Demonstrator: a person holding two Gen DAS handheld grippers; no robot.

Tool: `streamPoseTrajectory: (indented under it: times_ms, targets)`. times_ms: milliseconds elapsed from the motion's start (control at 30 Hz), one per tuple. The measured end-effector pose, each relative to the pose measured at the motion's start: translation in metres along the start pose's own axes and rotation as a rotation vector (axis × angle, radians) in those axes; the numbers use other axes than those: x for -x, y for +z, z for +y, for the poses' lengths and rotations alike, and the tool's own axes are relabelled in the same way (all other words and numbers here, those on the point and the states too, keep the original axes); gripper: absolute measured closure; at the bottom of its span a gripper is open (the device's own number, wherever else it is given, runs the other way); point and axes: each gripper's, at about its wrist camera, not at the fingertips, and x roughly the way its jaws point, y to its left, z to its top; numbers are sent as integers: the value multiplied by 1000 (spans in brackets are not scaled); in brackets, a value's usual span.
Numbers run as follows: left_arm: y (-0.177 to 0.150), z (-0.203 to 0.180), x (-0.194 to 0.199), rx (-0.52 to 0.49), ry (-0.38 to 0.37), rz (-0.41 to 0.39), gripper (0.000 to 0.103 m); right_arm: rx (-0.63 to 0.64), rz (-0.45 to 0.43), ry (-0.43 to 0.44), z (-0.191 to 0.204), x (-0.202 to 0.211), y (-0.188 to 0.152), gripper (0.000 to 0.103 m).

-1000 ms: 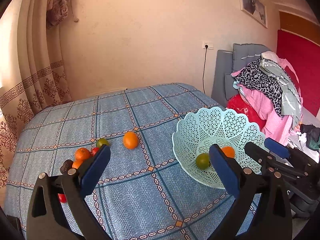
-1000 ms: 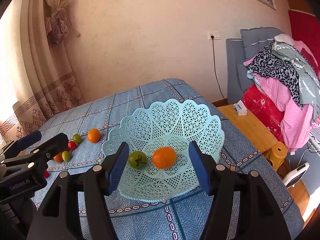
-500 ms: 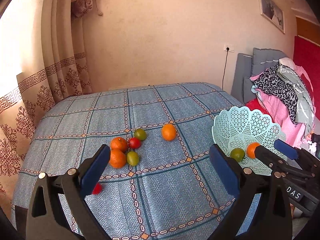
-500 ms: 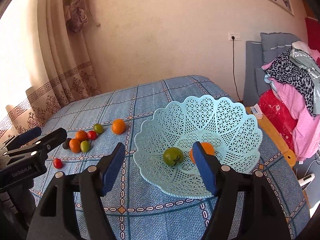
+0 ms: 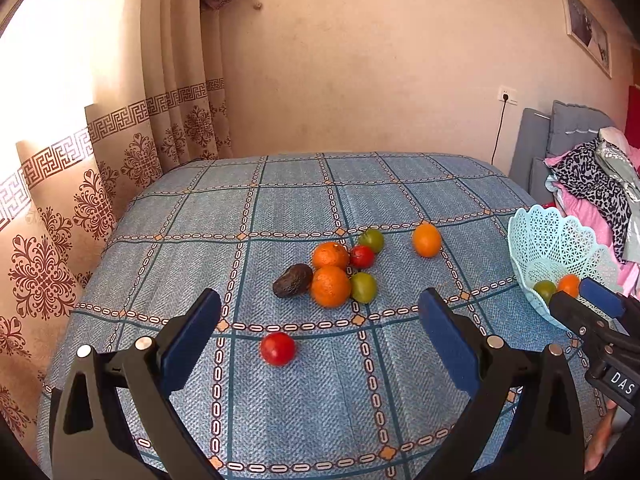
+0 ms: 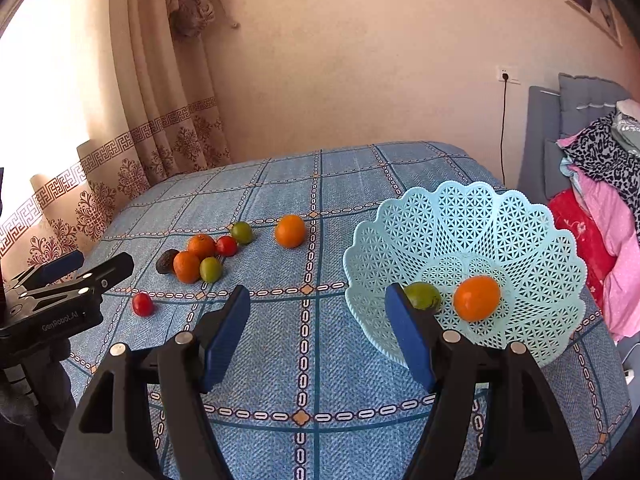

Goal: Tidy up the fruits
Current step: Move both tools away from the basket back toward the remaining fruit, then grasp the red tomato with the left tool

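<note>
Fruit lies scattered across a table under a blue checked tablecloth (image 5: 400, 380), with a pale turquoise lattice plastic basket (image 6: 472, 216) standing near the right-hand edge. Inside that basket sit a round orange (image 6: 477, 298) and a green tomato (image 6: 423, 297), close together at the bottom, the green one partly hidden behind a blue pad in the right wrist view.

On the cloth, well apart from the basket, a tight cluster sits: a dark wrinkled avocado (image 5: 293, 280) touching a large orange (image 5: 331, 286), a second orange (image 5: 330, 256) just behind it, a small red tomato (image 5: 362, 256) beside that, a yellow-green tomato (image 5: 363, 287) against the front orange, and another green tomato (image 5: 371, 240) at the back. A lone smaller orange (image 5: 427, 240) rests between the cluster and the basket. A single red tomato (image 5: 277, 348) lies apart, nearer the front edge of the table.

The left gripper (image 5: 318, 330) hangs above the cloth with its blue-padded fingers (image 5: 191, 334) spread wide and nothing between them; the lone red tomato sits in the gap as seen from its camera, just ahead of the pads. The right gripper (image 6: 318, 334) is likewise spread wide and empty, hovering over the cloth just left of the basket's near rim. A patterned beige curtain (image 5: 120, 128) hangs at the left, and a heap of pink and leopard-print clothes (image 6: 600, 176) is piled beyond the basket.
</note>
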Motion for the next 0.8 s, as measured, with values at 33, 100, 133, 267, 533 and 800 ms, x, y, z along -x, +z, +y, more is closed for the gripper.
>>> streamPoseTrajectory:
  times_ms: [33, 100, 133, 267, 533, 800]
  targets:
    - [-2, 4, -2, 5, 7, 8, 3, 6, 4, 4, 3, -1, -1, 33]
    - [-6, 12, -8, 15, 23, 24, 3, 17, 12, 13, 9, -4, -3, 33]
    - [-9, 16, -10, 21, 29, 31, 3, 24, 17, 17, 12, -6, -4, 33]
    - [-16, 29, -22, 41, 47, 65, 3, 47, 39, 39, 24, -13, -7, 33]
    - [-27, 42, -50, 79, 62, 149, 3, 72, 78, 65, 42, -30, -10, 33]
    - [-32, 44, -65, 85, 44, 192, 19, 99, 118, 97, 55, -49, -10, 33]
